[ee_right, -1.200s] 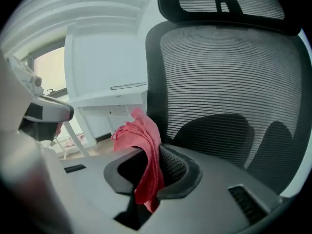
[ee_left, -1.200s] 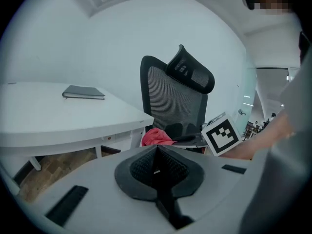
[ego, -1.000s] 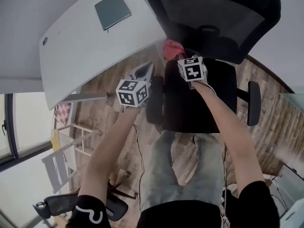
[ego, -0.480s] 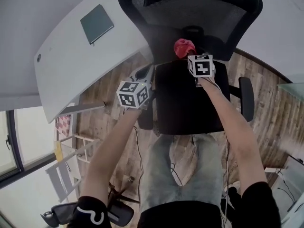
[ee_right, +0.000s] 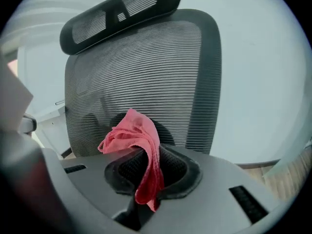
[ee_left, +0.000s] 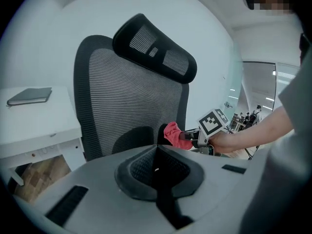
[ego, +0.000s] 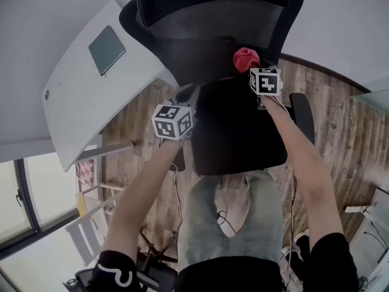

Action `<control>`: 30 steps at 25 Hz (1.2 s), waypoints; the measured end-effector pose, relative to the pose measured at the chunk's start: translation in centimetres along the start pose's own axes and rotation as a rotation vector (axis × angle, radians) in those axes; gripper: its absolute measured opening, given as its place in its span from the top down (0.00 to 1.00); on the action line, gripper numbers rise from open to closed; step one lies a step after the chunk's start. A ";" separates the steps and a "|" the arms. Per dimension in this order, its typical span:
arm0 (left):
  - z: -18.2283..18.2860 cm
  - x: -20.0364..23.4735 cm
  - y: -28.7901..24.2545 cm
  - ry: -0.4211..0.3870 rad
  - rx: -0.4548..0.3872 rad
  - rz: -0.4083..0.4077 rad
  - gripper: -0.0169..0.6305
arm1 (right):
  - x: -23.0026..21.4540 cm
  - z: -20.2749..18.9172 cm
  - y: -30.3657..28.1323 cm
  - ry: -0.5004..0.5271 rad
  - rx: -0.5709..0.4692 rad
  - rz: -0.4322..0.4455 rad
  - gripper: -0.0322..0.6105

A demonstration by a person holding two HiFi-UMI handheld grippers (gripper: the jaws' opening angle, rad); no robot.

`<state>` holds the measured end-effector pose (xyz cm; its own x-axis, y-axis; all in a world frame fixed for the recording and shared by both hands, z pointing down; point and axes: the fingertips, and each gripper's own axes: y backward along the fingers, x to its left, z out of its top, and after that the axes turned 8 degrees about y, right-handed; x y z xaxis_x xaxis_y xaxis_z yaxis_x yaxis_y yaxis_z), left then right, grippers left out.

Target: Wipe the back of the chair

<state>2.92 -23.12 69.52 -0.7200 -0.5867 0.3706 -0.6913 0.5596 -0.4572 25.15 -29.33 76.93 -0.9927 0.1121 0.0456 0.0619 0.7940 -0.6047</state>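
Note:
The black mesh chair back point(ego: 213, 23) with its headrest point(ee_left: 156, 48) stands upright facing me, above the black seat point(ego: 237, 126). My right gripper point(ego: 250, 66) is shut on a red cloth point(ee_right: 139, 140), which bunches above the jaws and hangs down in front of them. The cloth point(ego: 245, 58) is held at the lower part of the chair back point(ee_right: 141, 77), by the lumbar support; whether it touches the mesh I cannot tell. My left gripper point(ego: 185, 95) hovers left of the seat, shut with nothing in it, pointing at the chair back point(ee_left: 131, 101).
A white desk point(ego: 79, 102) with a dark notebook point(ego: 106, 41) stands close on the left of the chair. An armrest point(ego: 302, 114) sticks out on the right of the seat. Wooden floor point(ego: 340, 120) lies below, and a white wall rises behind the chair.
The right gripper has carried the red cloth up and to the right, closer to the lower chair back. The chair back now fills more of the head view. The left gripper has barely moved.

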 end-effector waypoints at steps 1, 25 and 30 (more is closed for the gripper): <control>0.1 -0.5 -0.4 -0.003 0.002 -0.004 0.94 | -1.1 -0.2 0.2 -0.008 0.002 -0.014 0.83; 8.8 -9.5 10.2 -0.231 0.001 -0.197 0.94 | -1.7 2.0 24.3 -0.192 -0.115 -0.054 0.84; 9.7 -12.7 18.3 -0.233 -0.094 -0.124 0.94 | 3.9 4.7 33.3 -0.217 -0.203 0.008 0.84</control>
<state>-0.03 -11.07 48.60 -0.6034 -0.7670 0.2182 -0.7839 0.5204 -0.3386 22.88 -5.27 53.18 -0.9897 0.0056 -0.1428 0.0674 0.8992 -0.4323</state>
